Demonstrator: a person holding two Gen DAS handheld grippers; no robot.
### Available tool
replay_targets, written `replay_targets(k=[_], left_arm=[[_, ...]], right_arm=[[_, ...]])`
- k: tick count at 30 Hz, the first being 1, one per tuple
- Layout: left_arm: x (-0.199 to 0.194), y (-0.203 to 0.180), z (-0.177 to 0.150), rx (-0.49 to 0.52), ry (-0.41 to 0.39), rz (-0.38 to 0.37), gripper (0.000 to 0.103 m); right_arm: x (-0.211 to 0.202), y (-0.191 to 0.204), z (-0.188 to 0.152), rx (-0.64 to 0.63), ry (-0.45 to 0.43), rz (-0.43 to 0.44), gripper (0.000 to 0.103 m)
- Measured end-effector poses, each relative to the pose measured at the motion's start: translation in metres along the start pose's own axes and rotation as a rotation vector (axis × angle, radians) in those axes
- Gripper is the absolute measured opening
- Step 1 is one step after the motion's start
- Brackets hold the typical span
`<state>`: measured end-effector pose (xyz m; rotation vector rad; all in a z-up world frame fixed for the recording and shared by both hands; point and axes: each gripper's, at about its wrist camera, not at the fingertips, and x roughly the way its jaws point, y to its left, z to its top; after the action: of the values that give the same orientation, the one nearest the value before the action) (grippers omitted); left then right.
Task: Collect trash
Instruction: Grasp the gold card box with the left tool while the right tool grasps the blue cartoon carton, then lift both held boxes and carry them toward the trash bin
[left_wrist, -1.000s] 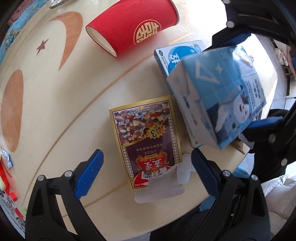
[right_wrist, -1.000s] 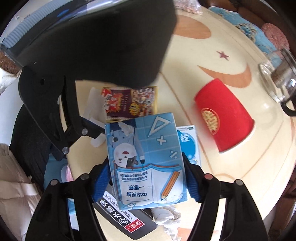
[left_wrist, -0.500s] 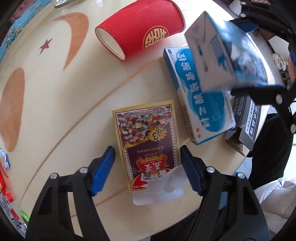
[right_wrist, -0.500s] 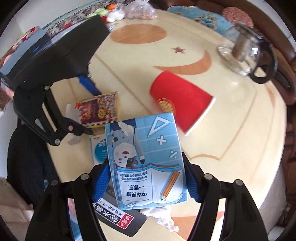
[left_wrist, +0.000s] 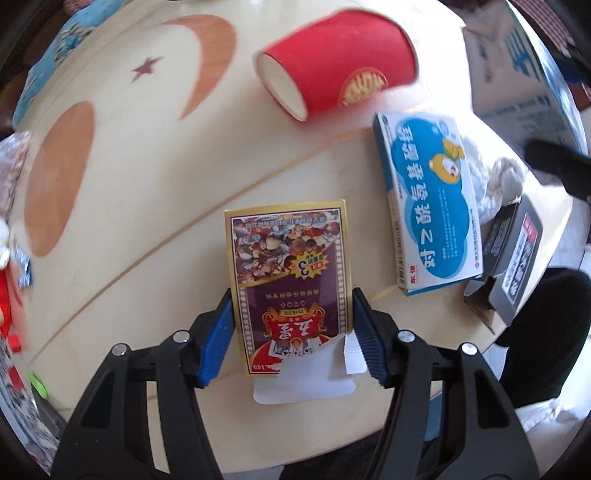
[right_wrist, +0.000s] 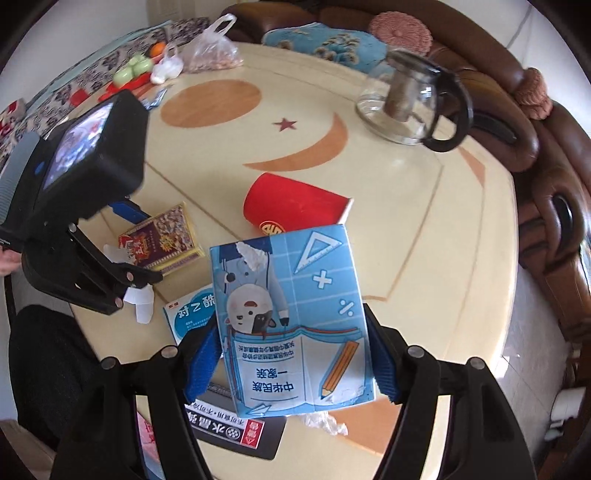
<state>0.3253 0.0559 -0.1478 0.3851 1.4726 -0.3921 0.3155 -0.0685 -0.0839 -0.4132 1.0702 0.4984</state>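
My left gripper (left_wrist: 292, 328) is shut on a gold and purple playing-card box (left_wrist: 291, 280) that lies flat on the cream table (left_wrist: 147, 206); its white flap sticks out toward me. It also shows in the right wrist view (right_wrist: 162, 240). My right gripper (right_wrist: 291, 362) is shut on a blue cartoon carton (right_wrist: 291, 321) and holds it well above the table. A red paper cup (left_wrist: 336, 77) lies on its side. A blue and white medicine box (left_wrist: 428, 206), a black box (left_wrist: 513, 251) and crumpled tissue (left_wrist: 495, 177) lie at the right.
A glass teapot (right_wrist: 410, 99) stands at the far side of the table. Plastic bags and fruit (right_wrist: 173, 59) sit at the far left edge. A brown sofa (right_wrist: 546, 184) curves around the right. The table's near edge (left_wrist: 332, 439) is just under my left gripper.
My left gripper has moved in and closed on the card box. My right gripper has lifted the blue carton up and away from the table, uncovering the medicine box and tissue.
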Motion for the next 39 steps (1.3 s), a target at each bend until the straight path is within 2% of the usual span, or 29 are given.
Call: replay_targets(k=[11, 19, 29, 39], left_arm=[[-0.082, -0.01, -0.051, -0.071, -0.139, 0.056, 0.06], [-0.148, -0.028, -0.095, -0.076, -0.226, 0.109, 0.06], [-0.177, -0.068, -0.149, -0.031, -0.272, 0.129, 0.06], [-0.182, -0.107, -0.185, 0.019, -0.291, 0.132, 0.06]], right_arm=[[-0.065, 0.009, -0.016, 0.067, -0.063, -0.117, 0.067], [-0.127, 0.023, -0.046, 0.126, -0.124, -0.151, 0.067], [-0.183, 0.069, -0.094, 0.109, -0.163, -0.157, 0.067], [-0.204, 0.105, -0.13, 0.083, -0.164, -0.148, 0.068]])
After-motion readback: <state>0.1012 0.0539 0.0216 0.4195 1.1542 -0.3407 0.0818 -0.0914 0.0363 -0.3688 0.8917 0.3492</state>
